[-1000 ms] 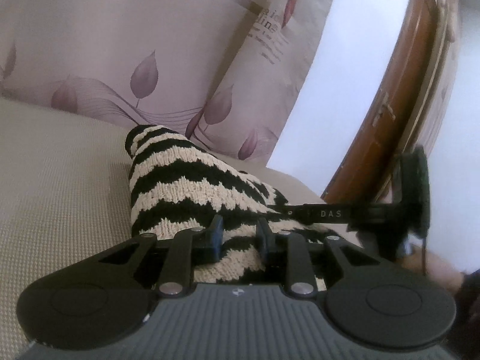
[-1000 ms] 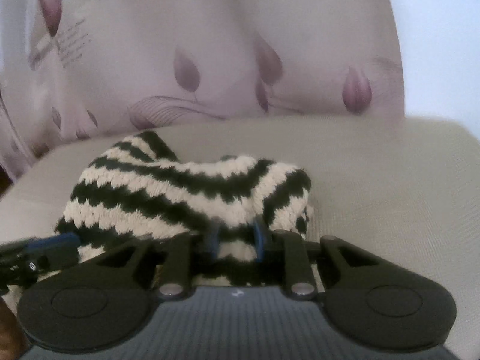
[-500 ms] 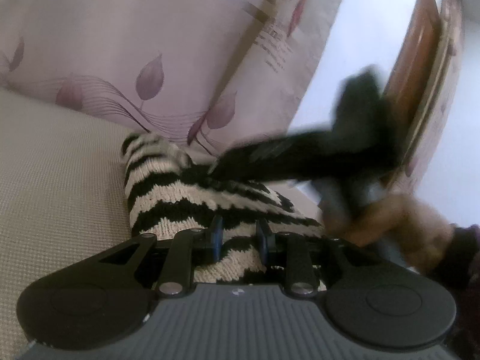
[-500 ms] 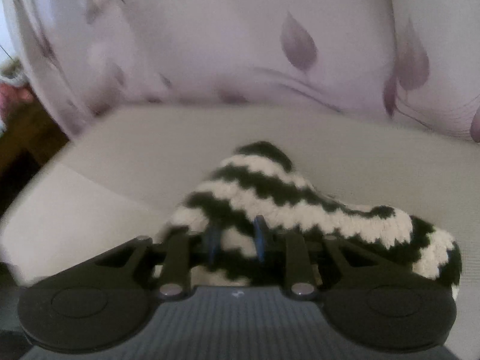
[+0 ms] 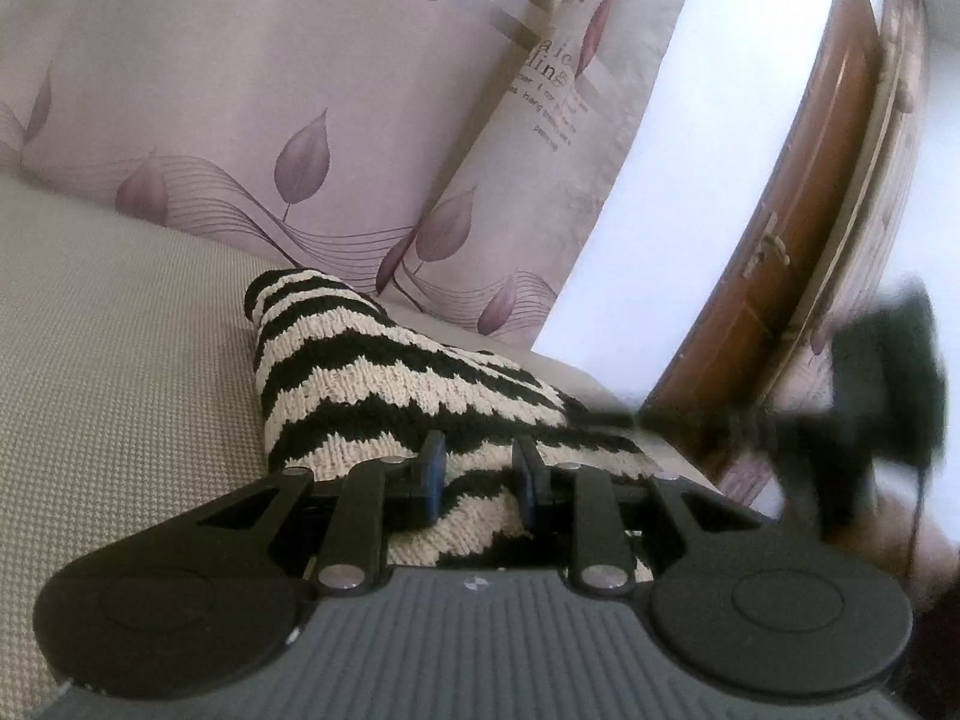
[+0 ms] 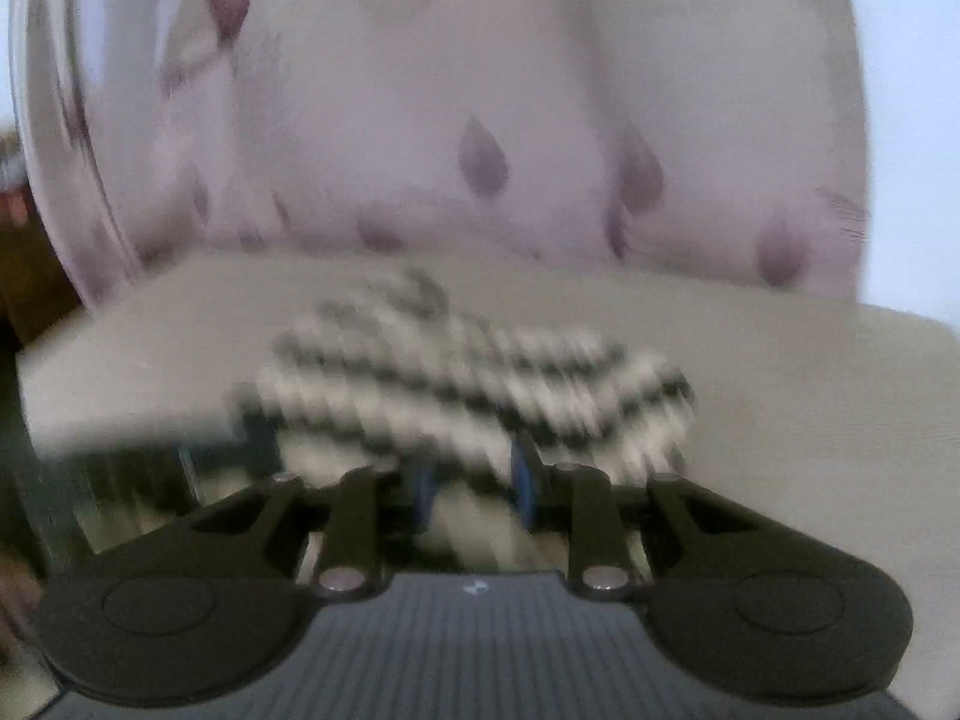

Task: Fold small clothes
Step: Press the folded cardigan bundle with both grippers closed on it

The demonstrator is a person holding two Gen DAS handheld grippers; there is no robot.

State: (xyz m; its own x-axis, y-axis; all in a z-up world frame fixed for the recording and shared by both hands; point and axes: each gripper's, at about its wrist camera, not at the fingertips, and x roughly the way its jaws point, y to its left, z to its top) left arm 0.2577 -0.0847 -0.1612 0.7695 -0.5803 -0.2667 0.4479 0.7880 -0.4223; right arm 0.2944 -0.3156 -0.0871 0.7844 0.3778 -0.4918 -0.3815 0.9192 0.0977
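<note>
Seat cushion: beige woven surface, spread under everything; leaf-print pillows propped along the far edge.
Knit garment: black and cream zigzag stripes, lying bunched mid-cushion, near end drawn up into both tools.
Long axis: in the left wrist view, near right to far left, narrow end pointing toward the pillows; stripes crossing it.
Left gripper: jaws narrowly apart, pads pinching a fold of the near knit edge.
Right gripper: jaws have just been opening a little; knit sits between them, but heavy blur leaves it unclear whether pads press.
Risk: likely loss of the right-side edge if those jaws loosen mid-motion, dropping the fold crooked.
Risk: loose yarn loops could snag on the pads and drag the stack askew.
</note>
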